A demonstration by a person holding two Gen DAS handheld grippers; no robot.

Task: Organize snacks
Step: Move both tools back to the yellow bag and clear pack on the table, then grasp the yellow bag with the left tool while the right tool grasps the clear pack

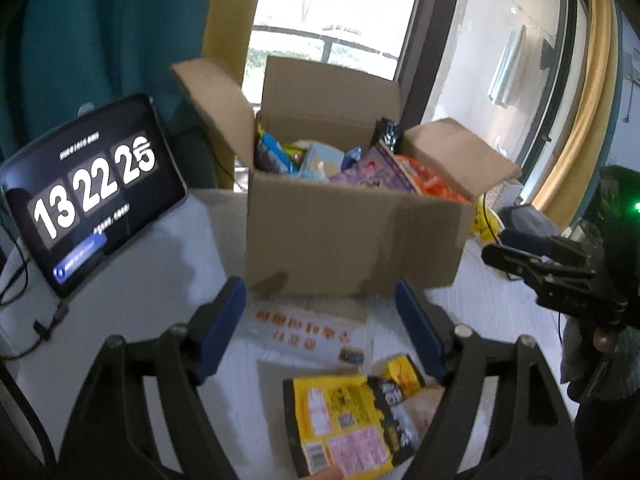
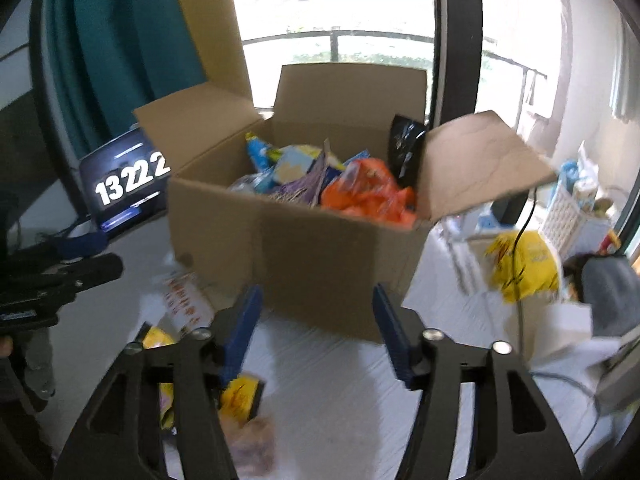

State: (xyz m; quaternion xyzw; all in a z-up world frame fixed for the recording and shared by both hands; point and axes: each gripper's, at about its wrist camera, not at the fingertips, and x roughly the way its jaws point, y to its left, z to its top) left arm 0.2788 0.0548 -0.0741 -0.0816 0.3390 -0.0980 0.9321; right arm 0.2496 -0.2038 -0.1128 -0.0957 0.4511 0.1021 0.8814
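On your left, a tablet (image 1: 92,196) showing a clock leaned on the counter (image 1: 152,280). Your left gripper (image 1: 320,320) stood wide with nothing clamped, above a yellow snack packet (image 1: 340,420) lying flat on the counter. Beyond it, the open cardboard box (image 2: 320,256) held mixed snacks. Your right gripper (image 2: 316,332) hovered wide and empty before the box.

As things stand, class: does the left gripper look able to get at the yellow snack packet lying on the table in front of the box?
Probably yes. The left gripper is open and empty, and the yellow snack packet lies flat just below its fingers, uncovered. The cardboard box stands beyond it, out of the way.
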